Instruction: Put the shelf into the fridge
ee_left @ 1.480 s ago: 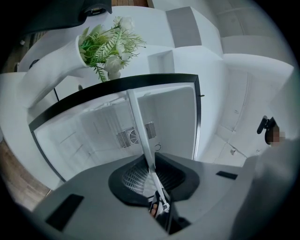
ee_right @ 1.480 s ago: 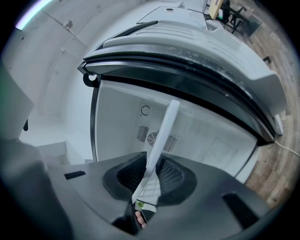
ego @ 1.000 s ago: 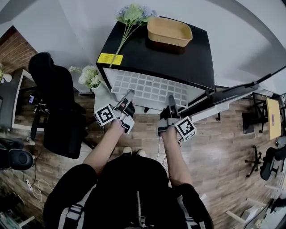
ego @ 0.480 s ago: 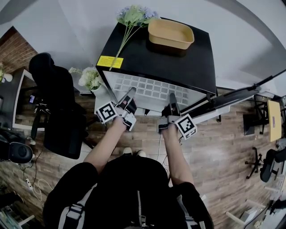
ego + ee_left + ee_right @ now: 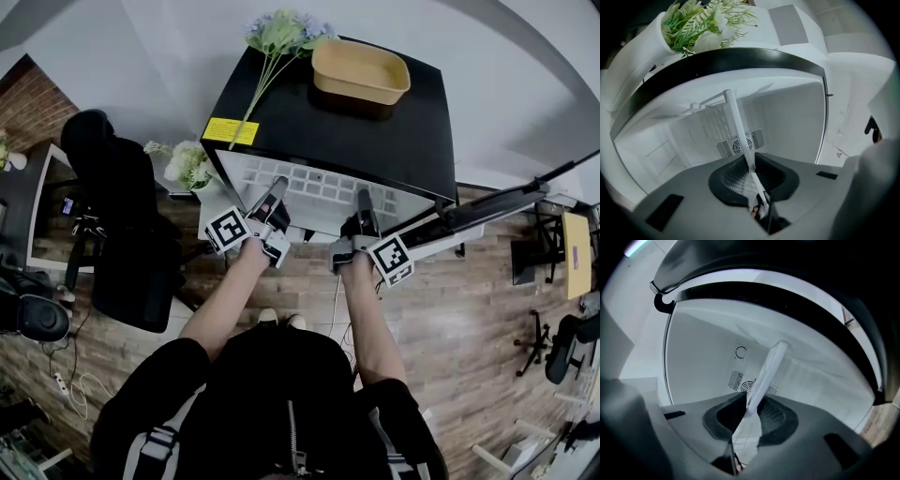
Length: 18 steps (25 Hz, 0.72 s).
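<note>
Wood-plank floor (image 5: 469, 309) and a grey wall are seen around a black fridge (image 5: 375, 131), whose door (image 5: 487, 211) is swung open to the right. A shelf (image 5: 314, 183), a white wire grid with a solid white front edge, is held level in the fridge mouth; most of it is inside and only the front strip is left outside. Its front edge is pinched on the left by the left gripper (image 5: 274, 202) and on the right by the right gripper (image 5: 364, 202). In the left gripper view the jaws are closed on the thin edge of the shelf (image 5: 738, 131), and the same is shown in the right gripper view (image 5: 764, 373). White inner walls and a round vent (image 5: 738, 146) are seen behind it. A tan tub (image 5: 356, 92) and a flower spray (image 5: 279, 33) are laid on the fridge top, near a yellow label (image 5: 232, 130). More flowers are held in a white vase (image 5: 187, 161) just left of the fridge, beside a black chair (image 5: 117, 225).
</note>
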Tool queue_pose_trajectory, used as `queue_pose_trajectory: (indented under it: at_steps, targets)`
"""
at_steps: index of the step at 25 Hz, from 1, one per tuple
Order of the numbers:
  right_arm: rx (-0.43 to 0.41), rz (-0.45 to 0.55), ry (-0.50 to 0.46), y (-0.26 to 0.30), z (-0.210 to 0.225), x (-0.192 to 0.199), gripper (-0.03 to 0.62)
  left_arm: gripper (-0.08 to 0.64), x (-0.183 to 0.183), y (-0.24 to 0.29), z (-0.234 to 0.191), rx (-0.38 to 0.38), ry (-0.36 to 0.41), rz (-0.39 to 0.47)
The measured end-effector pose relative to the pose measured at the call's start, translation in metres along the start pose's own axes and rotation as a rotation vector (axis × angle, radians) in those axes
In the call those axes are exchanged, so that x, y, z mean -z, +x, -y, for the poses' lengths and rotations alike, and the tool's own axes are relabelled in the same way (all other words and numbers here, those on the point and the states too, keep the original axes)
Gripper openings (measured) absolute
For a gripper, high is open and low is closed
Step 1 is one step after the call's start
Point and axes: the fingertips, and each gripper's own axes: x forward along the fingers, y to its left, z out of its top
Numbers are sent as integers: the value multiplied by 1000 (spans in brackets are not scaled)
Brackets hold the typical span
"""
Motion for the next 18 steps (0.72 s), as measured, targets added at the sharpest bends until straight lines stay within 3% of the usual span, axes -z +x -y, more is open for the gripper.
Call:
queue_pose_trajectory:
  at_steps: [11,15,18]
  targets:
    - [2,11,-1,15,2,-6,69,49,-5,15,-4,-3,-9,6]
    - [1,7,-13,19,2,-7,71,49,-8,14,-13,-54,16,4]
    - [-5,12,-10,22,1,-7,71,48,-9,19,-11,-25,11,2]
